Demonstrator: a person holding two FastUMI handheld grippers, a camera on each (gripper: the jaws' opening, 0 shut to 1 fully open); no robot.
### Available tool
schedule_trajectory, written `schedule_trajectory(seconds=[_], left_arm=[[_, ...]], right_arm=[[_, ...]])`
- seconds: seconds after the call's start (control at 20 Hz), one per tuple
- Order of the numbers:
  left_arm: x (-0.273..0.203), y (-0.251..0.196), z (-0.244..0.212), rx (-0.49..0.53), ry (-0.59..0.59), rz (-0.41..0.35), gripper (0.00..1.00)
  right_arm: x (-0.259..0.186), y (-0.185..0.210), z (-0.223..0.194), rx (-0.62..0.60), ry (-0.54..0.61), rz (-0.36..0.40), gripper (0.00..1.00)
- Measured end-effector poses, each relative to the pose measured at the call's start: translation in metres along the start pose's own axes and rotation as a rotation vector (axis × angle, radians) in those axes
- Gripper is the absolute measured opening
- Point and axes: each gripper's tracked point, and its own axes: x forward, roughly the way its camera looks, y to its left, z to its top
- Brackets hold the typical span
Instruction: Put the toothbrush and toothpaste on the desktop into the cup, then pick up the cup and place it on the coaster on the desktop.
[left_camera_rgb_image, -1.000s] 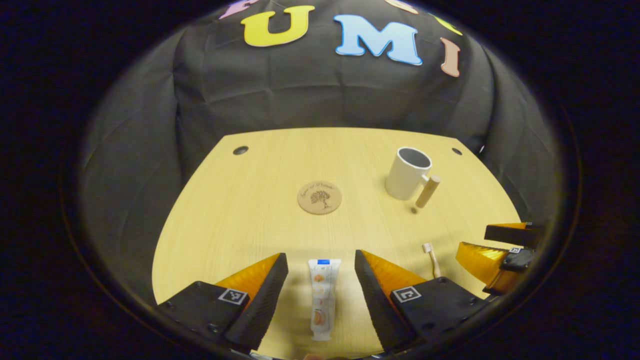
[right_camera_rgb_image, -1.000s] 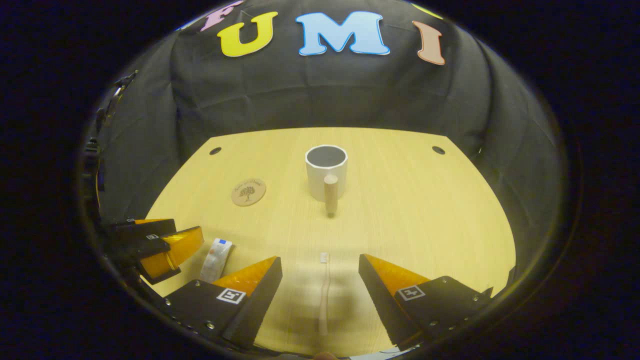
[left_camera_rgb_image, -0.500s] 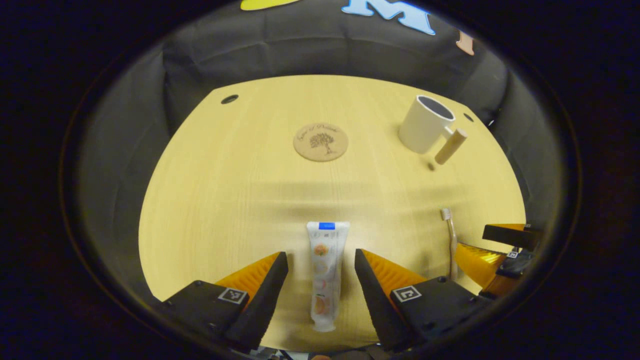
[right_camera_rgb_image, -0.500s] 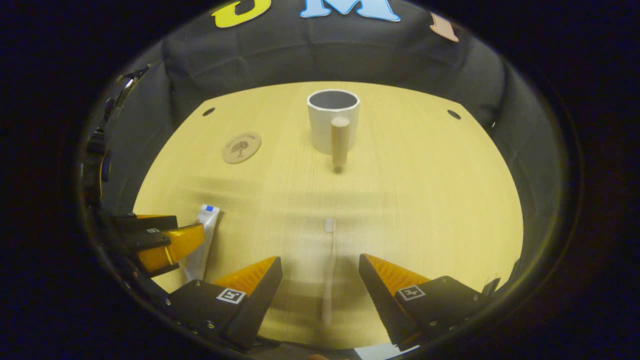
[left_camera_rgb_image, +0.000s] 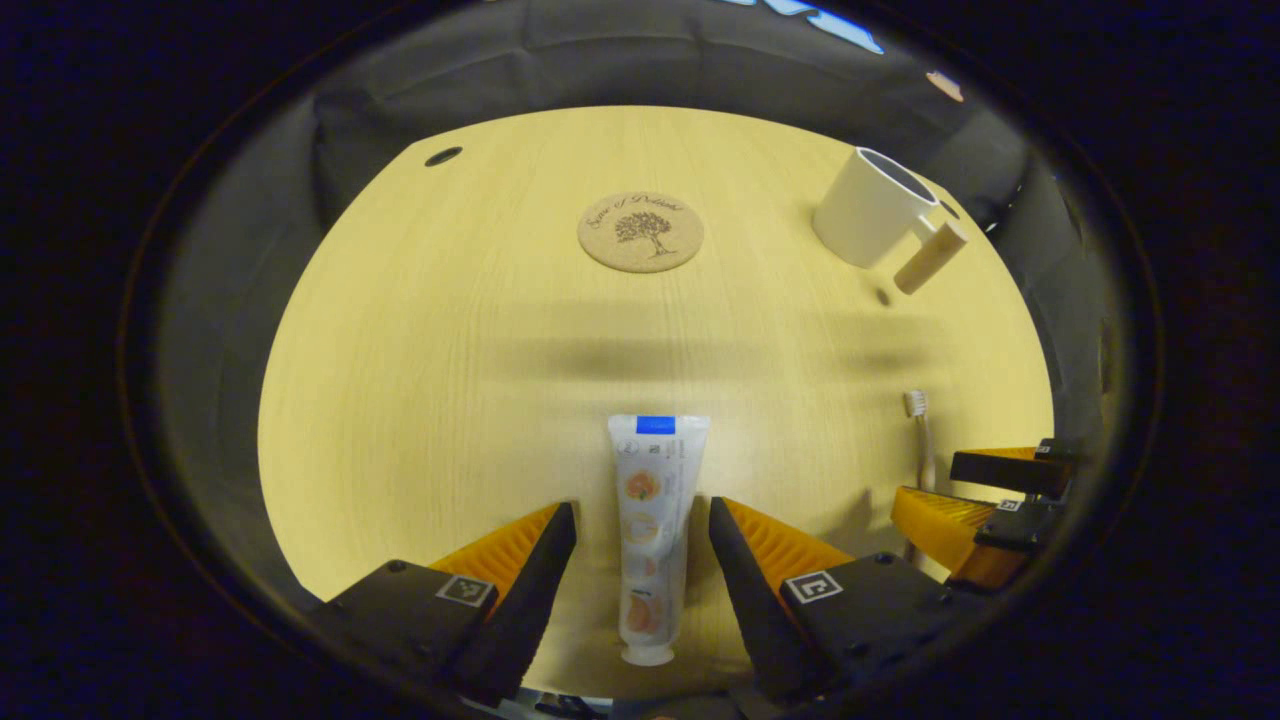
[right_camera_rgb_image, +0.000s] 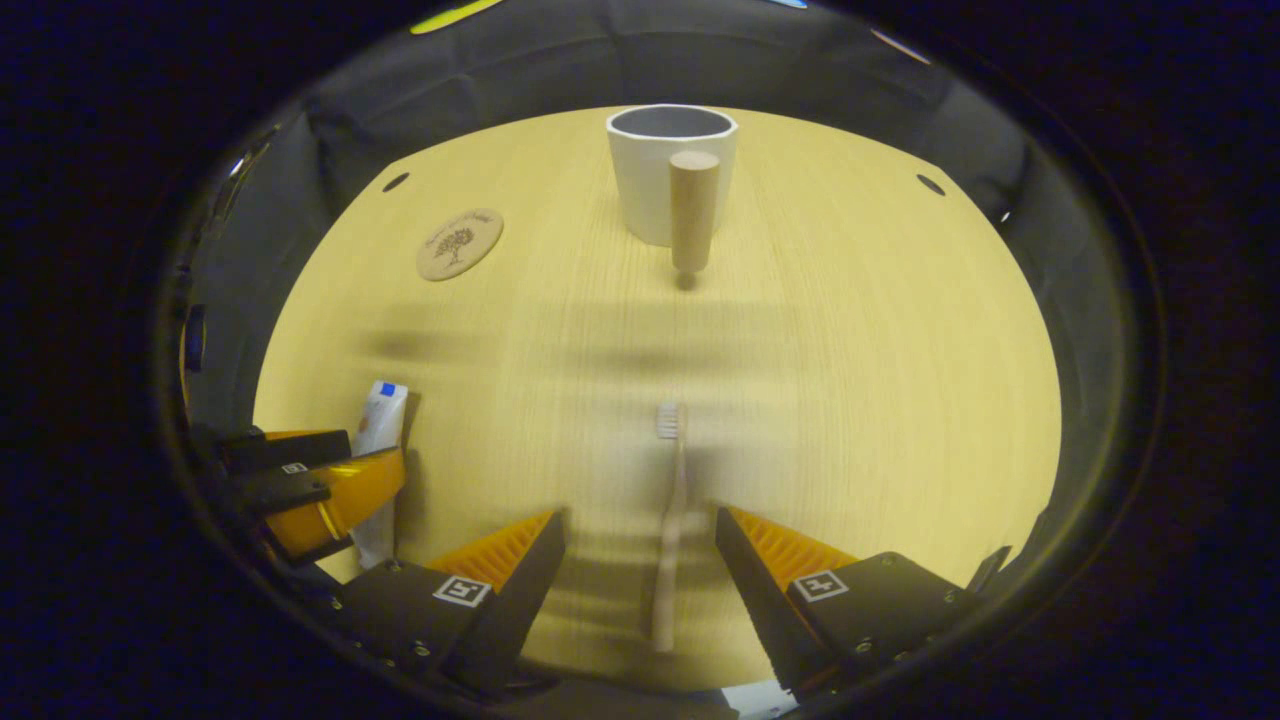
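Note:
A white toothpaste tube (left_camera_rgb_image: 648, 520) lies flat on the wooden desktop, lengthwise between the open fingers of my left gripper (left_camera_rgb_image: 640, 518), which straddle it without touching. A pale toothbrush (right_camera_rgb_image: 668, 520) lies between the open fingers of my right gripper (right_camera_rgb_image: 640, 522), bristle end pointing away. The white cup (right_camera_rgb_image: 668, 170) with a wooden peg handle (right_camera_rgb_image: 692, 210) stands upright at the far side; it sits at the far right (left_camera_rgb_image: 872, 205) in the left gripper view. A round cork coaster (left_camera_rgb_image: 641, 231) lies left of the cup, and is seen at far left as the coaster (right_camera_rgb_image: 459, 243) in the right gripper view.
The other gripper (left_camera_rgb_image: 985, 505) shows at the right edge of the left gripper view beside the toothbrush (left_camera_rgb_image: 920, 435). In the right gripper view the left gripper (right_camera_rgb_image: 300, 490) sits over the toothpaste (right_camera_rgb_image: 378, 455). Small dark holes (left_camera_rgb_image: 443, 156) mark the desktop's far corners.
Both grippers have dropped toward the desktop and tilted down. The toothpaste and toothbrush now lie deeper between the fingers. Nothing has been gripped or moved.

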Motion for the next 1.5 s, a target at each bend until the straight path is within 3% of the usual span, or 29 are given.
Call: schedule_trajectory(seconds=[0.6, 0.65, 0.9, 1.05, 1.15, 1.25, 1.3, 1.35, 1.4, 1.45, 1.5], left_arm=[[0.000, -0.002, -0.004, -0.002, 0.011, -0.005, 0.90], [0.001, -0.002, -0.006, -0.003, 0.012, -0.004, 0.90], [0.002, 0.000, -0.014, -0.019, 0.028, 0.001, 0.90], [0.004, 0.000, -0.020, -0.008, 0.034, 0.005, 0.90], [0.004, 0.002, -0.024, 0.008, 0.041, 0.018, 0.90], [0.005, 0.002, -0.024, 0.038, 0.040, 0.025, 0.89], [0.005, 0.003, -0.024, 0.044, 0.037, 0.028, 0.89], [0.003, 0.002, -0.025, 0.046, 0.039, 0.028, 0.78], [0.003, 0.001, -0.025, 0.047, 0.039, 0.025, 0.76], [0.003, 0.003, -0.024, 0.041, 0.038, 0.029, 0.69], [0.003, 0.004, -0.025, 0.035, 0.034, 0.029, 0.63]], right_arm=[[0.003, -0.001, -0.003, -0.005, 0.023, -0.017, 0.93], [0.003, 0.000, -0.006, -0.005, 0.030, -0.013, 0.89], [0.005, -0.001, -0.013, -0.005, 0.059, -0.013, 0.88], [0.008, -0.003, -0.019, -0.014, 0.079, -0.018, 0.77], [0.009, -0.004, -0.023, -0.021, 0.091, -0.030, 0.77], [0.011, -0.005, -0.027, -0.022, 0.108, -0.039, 0.63], [0.011, -0.006, -0.027, -0.027, 0.105, -0.041, 0.64], [0.010, -0.009, -0.027, -0.033, 0.105, -0.054, 0.63], [0.012, -0.012, -0.027, -0.022, 0.104, -0.066, 0.55], [0.011, -0.010, -0.027, -0.021, 0.112, -0.061, 0.35], [0.010, -0.010, -0.027, -0.026, 0.115, -0.056, 0.39]])
